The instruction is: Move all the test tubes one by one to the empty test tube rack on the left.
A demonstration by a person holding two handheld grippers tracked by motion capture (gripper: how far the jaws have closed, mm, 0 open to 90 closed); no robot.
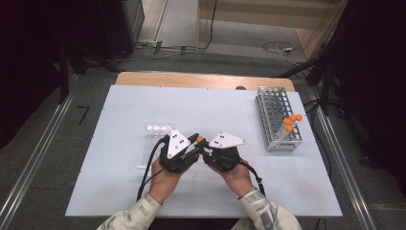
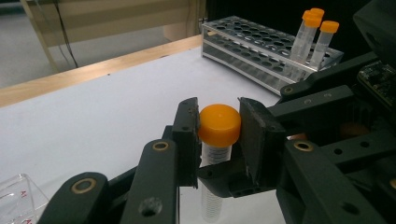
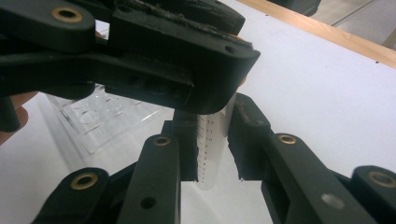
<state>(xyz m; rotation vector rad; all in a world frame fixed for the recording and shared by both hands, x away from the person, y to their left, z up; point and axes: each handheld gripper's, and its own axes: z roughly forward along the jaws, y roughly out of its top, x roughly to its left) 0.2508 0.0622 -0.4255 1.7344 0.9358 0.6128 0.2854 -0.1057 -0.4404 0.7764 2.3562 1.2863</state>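
Between my hands, my right gripper (image 3: 212,144) clamps the clear graduated plastic tube (image 3: 211,154) upright at its body. My left gripper (image 2: 218,125) is closed on its round orange screw cap (image 2: 219,123), so I judge I can unscrew it.

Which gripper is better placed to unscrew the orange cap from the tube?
Probably the left. The left gripper has its jaws shut on the orange cap, while the right gripper clamps the tube lower on its body and can hold it steady.
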